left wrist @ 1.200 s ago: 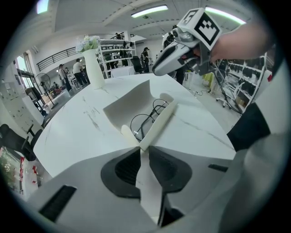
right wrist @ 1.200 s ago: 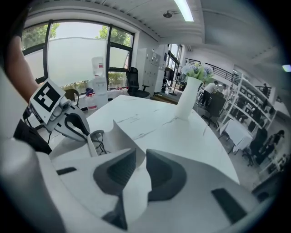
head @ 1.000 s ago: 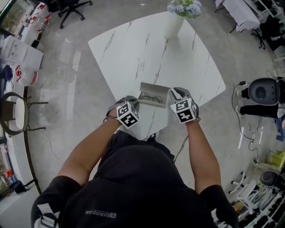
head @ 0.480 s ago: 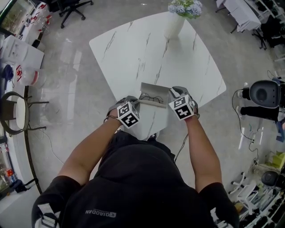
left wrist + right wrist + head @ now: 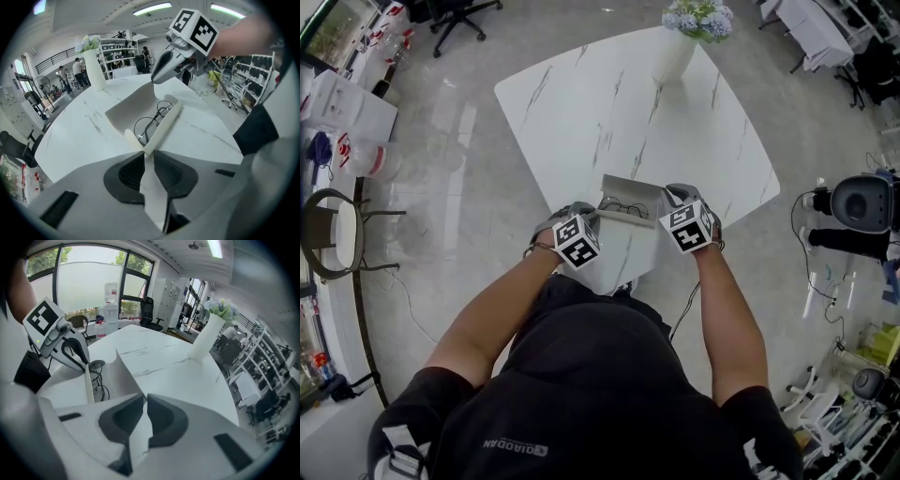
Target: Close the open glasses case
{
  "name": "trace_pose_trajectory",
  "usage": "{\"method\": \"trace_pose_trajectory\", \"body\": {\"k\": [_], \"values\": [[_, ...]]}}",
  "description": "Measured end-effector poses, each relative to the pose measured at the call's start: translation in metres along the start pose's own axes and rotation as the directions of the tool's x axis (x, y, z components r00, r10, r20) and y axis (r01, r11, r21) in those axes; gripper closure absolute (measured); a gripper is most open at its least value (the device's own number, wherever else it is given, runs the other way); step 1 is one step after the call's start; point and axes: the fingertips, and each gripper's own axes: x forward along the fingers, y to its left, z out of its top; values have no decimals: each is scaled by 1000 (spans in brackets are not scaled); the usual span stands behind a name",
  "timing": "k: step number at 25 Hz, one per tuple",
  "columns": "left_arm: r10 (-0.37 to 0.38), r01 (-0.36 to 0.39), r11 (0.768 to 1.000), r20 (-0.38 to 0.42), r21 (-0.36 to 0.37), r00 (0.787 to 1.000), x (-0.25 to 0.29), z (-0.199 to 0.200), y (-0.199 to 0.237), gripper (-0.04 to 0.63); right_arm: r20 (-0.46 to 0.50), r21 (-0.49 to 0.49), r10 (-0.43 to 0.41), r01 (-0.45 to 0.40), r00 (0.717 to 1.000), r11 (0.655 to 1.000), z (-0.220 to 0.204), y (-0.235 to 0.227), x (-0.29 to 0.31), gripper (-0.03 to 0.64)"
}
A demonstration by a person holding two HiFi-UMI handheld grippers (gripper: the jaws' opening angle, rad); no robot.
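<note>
The open pale-grey rectangular glasses case (image 5: 628,190) lies mid-frame on the white marble table (image 5: 609,103). Its ends are clamped by the left gripper (image 5: 592,217) and the right gripper (image 5: 665,199). The right one has tilted toward frame left since a second ago.

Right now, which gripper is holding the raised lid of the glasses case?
The right gripper: its jaws are shut on the upright lid, while the left gripper pinches the case's low front rim.

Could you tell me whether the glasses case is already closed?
No, the glasses case stands open, with the glasses visible inside.
</note>
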Motion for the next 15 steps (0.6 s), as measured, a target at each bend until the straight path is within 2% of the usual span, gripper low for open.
{"method": "trace_pose_trajectory", "body": {"k": [15], "values": [[5,-5,1000,6,-24,1000,1,-2,0,531,-6,32,-9,10,1000,999,-3,6,-5,592]]}}
